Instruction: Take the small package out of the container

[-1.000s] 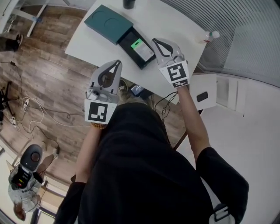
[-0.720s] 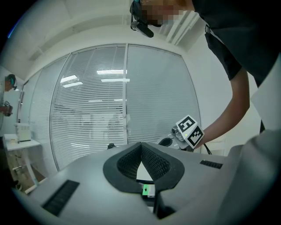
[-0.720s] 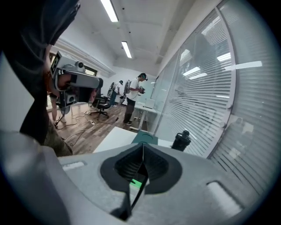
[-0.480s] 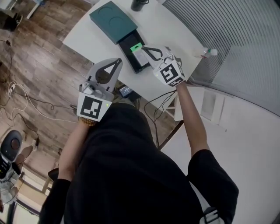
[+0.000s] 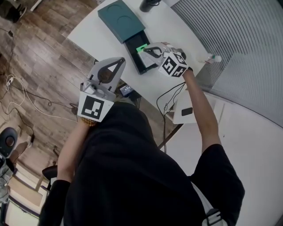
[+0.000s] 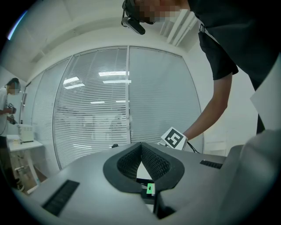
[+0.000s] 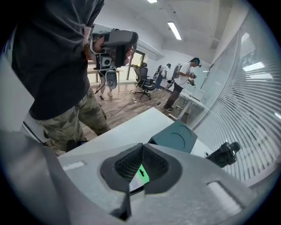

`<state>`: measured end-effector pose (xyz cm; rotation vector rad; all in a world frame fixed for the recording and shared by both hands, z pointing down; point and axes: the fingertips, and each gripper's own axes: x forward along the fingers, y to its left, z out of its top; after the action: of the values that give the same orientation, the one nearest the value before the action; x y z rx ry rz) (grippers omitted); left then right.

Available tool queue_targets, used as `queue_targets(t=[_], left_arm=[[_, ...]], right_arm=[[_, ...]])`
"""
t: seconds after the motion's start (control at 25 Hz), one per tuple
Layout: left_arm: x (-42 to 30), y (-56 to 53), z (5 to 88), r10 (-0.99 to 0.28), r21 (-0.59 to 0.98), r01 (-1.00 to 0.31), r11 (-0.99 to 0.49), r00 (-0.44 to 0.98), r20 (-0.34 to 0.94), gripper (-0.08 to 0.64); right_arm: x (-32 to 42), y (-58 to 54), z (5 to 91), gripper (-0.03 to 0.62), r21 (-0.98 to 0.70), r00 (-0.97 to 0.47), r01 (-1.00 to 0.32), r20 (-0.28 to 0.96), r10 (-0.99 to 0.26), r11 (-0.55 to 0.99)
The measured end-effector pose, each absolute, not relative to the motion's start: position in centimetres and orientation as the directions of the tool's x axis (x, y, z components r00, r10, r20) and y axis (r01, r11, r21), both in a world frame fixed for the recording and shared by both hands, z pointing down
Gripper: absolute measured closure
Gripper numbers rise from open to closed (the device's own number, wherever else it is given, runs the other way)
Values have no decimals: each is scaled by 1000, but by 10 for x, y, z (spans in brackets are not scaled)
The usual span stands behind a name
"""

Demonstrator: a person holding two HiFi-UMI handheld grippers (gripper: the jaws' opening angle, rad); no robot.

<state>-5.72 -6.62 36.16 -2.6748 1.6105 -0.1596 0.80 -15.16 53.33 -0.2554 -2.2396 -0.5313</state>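
Note:
A teal container lies on the white table. Its black tray is slid out toward me. In the tray lies the small package with a green label. My right gripper tilts down, and its shut tips hang just over the package with nothing between them. Through its jaws the green label shows, with the teal container behind. My left gripper is held level off the table's near edge, shut and empty. The left gripper view shows the label and the right gripper's marker cube.
A black object stands at the table's far side and a clear bottle near its right edge. Below the table are a white box and cables on the wood floor. People and office chairs are farther off.
The right gripper has swung down and to the left, from beside the tray to over the green-labelled package. The left gripper has hardly moved.

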Motion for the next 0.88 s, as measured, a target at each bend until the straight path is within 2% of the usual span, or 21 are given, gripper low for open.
queue_targets(t=[0.28, 0.8, 0.88], left_arm=[[-71, -65, 362, -893, -71, -891, -449, 444, 71, 554], [-92, -68, 369, -903, -51, -904, -424, 419, 92, 554], [-92, -69, 369, -903, -56, -903, -426, 420, 91, 554]], right_arm=[[7, -158, 566, 531, 240, -516, 514, 853, 73, 823], [10, -169, 619, 509, 81, -318, 627, 935, 159, 775], [11, -170, 625, 483, 46, -279, 642, 944, 177, 765]])
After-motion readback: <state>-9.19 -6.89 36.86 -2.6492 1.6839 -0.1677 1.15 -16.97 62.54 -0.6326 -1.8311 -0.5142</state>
